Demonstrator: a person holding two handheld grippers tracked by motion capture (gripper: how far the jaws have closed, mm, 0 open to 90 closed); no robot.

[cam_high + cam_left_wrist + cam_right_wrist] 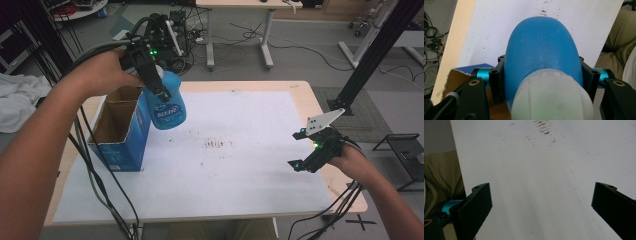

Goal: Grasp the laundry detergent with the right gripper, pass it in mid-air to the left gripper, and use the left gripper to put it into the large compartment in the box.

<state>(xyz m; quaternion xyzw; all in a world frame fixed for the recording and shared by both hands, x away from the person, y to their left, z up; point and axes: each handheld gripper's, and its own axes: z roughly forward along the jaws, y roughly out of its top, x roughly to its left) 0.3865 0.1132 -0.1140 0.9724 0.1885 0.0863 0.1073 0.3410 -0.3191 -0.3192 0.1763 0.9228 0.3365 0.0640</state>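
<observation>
A blue bottle [168, 106] with a white cap hangs in the air beside the open blue cardboard box [120, 131], held bottom-down and slightly tilted. My left gripper [154, 85] is shut on its upper body. In the left gripper view the bottle [541, 52] sits between the two black jaws, white cap [551, 97] nearest the camera. My right gripper [300, 150] stands open low over the white sheet near the table's right edge. In the right gripper view its jaws stand wide apart with nothing between them [541, 207].
A white sheet [240, 170] covers most of the wooden table [300, 90], with brown stains [216, 144] near its middle. Cables hang from both grippers. Behind the table are another desk [240, 5], floor cables and a black frame post [375, 50].
</observation>
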